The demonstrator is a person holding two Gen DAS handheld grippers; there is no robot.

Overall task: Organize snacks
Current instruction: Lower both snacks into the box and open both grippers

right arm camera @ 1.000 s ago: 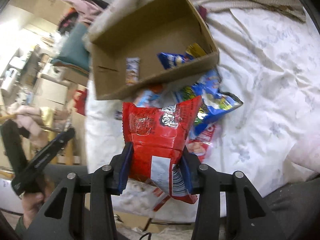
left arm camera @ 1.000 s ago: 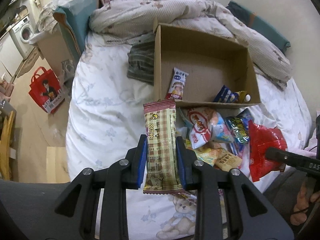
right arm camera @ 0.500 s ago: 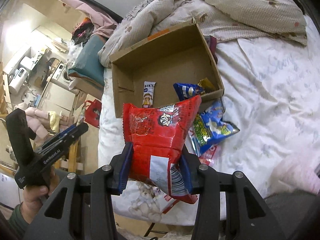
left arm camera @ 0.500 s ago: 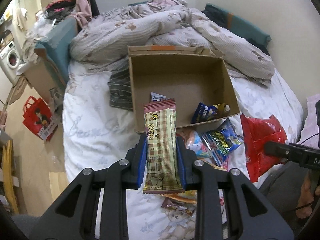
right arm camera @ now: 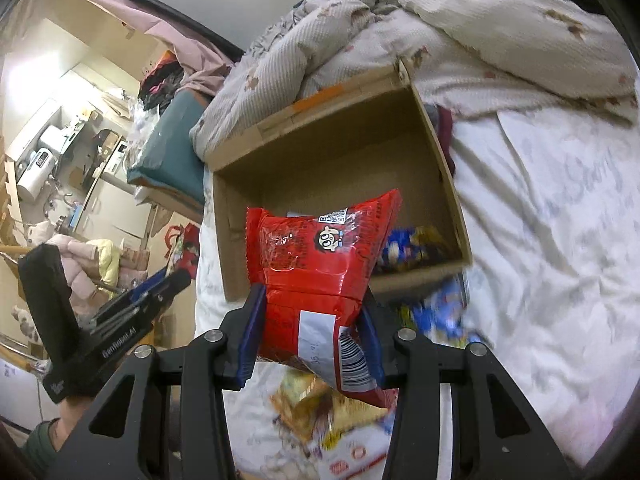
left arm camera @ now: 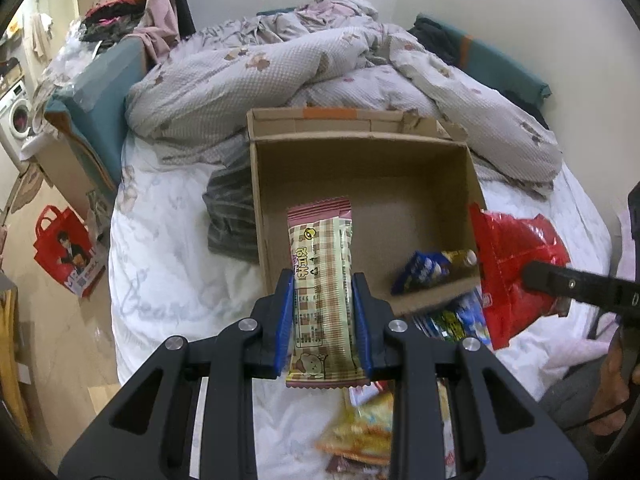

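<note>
- Far left, beside the bed, a red bag (left arm camera: 66,250) stands on the floor, and a washer (left arm camera: 16,118) shows at the frame's edge.
- A teal cushion (left arm camera: 106,92) lies at the bed's left edge, by the rumpled quilt (left arm camera: 280,64) that is heaped across the head of the bed (left arm camera: 168,264).
- A striped cloth (left arm camera: 230,216) lies on the sheet, touching the left wall of the box (left arm camera: 360,164).
- The box is open cardboard and sits on the bed against the quilt, with an orange tape strip on its far flap.
- The left tool (left arm camera: 322,320) pinches a wafer bar (left arm camera: 322,280), beige check with pink ends; its blue pads (left arm camera: 285,324) press both long sides. The bar stands upright, and its top end shows over the box's near left part.
- In the box's near right corner lie a blue packet (left arm camera: 420,272) and a gold packet (left arm camera: 460,258), touching each other.
- Loose snacks (left arm camera: 452,322) lie on the sheet just outside the box's near wall, and a yellow packet (left arm camera: 360,432) lies nearer, under the left tool.
- The right tool (right arm camera: 310,330) pinches a red bag of snacks (right arm camera: 320,256) by its lower part, both pads pressing its sides; the barcode end hangs below the fingers. In the right view the bag's top overlaps the box's near half.
- From the left view, that red bag shows at the box's right wall, with one black finger across it.
- In the right view a hand (right arm camera: 68,420) holds the left tool's handle at lower left.
</note>
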